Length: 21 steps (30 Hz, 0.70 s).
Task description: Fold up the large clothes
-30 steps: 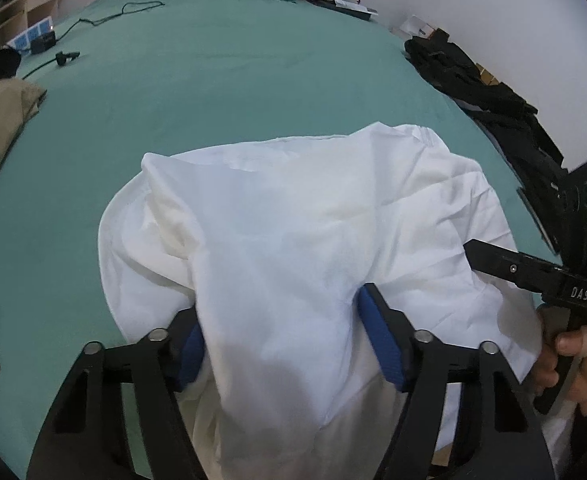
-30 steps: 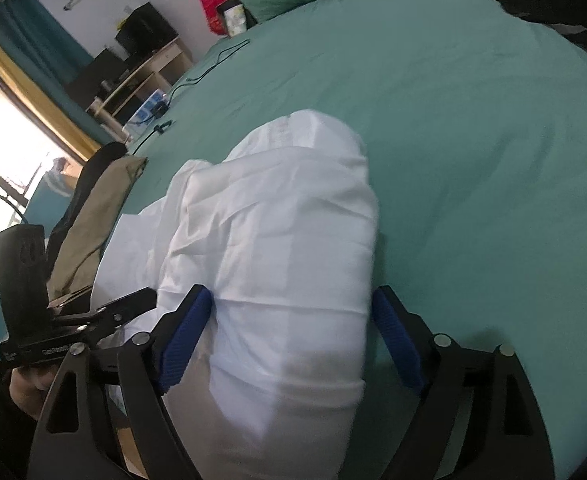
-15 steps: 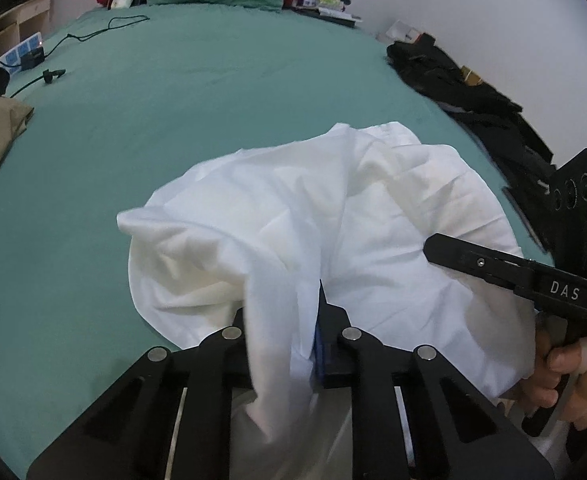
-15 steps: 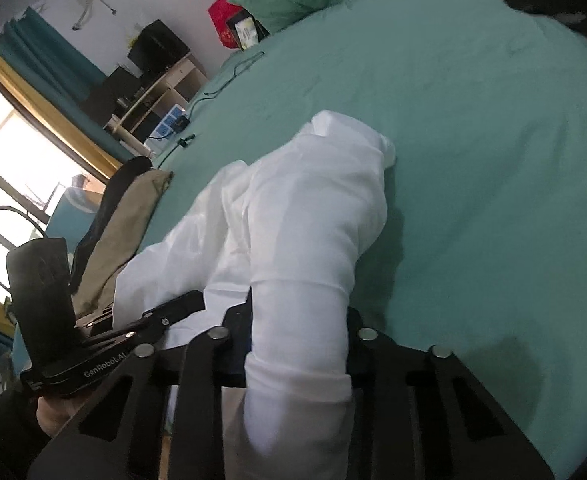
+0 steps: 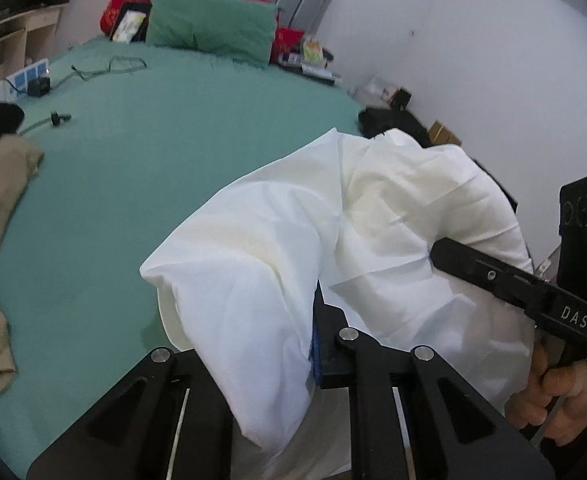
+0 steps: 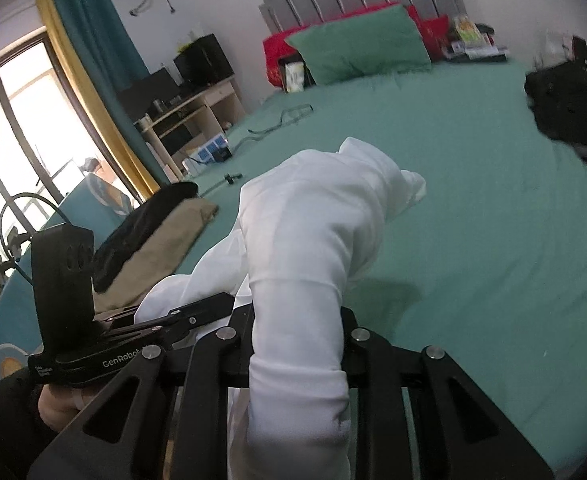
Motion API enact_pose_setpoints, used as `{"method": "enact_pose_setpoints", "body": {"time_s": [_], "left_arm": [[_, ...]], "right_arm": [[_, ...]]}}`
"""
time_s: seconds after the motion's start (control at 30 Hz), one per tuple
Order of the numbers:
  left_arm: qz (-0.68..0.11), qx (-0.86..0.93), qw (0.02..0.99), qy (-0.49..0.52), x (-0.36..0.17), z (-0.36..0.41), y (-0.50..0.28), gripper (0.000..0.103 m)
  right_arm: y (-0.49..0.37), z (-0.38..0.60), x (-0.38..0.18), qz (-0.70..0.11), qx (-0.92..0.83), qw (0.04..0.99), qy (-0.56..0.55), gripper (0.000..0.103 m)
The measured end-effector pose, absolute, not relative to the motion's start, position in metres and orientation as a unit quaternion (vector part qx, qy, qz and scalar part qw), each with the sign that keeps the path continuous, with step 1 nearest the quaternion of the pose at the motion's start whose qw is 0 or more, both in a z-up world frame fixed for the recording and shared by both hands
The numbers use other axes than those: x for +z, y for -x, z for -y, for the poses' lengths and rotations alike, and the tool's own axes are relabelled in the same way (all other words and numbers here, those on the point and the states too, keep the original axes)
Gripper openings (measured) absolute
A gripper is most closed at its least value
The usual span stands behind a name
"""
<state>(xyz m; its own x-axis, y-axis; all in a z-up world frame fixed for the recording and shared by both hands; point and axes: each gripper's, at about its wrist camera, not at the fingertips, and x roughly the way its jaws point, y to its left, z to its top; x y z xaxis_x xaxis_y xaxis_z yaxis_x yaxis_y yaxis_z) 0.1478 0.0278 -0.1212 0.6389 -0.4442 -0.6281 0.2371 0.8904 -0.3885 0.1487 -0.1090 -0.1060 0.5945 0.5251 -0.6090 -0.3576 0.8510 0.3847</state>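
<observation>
Jaws of both grippers pinch the white garment above the green bed.

Plain white garment, teal-green bedsheet, green pillow, black gripper with blue pads

1. Left wrist view sits just behind its jaws, facing down over the bed toward the green pillow.
2. Right wrist view does likewise, perhaps angled leftward; both share white garment.
</observation>
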Motion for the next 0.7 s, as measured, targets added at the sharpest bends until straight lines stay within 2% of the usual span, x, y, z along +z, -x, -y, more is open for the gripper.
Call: {"method": "enact_pose_setpoints", "body": {"time_s": [0.47,0.7], "left_arm": [[-0.327,-0.141,0.929,0.104,-0.078,-0.103,-0.186,0.015],[-0.290,-0.101,0.940,0.145,-0.069,-0.167,-0.216,0.015]], "right_arm": [[-0.190,0.039,-0.083,-0.331,0.280,0.897,-0.087,0.022],[-0.227,-0.001,-0.094,-0.320,0.307,0.888,-0.117,0.022]]}}
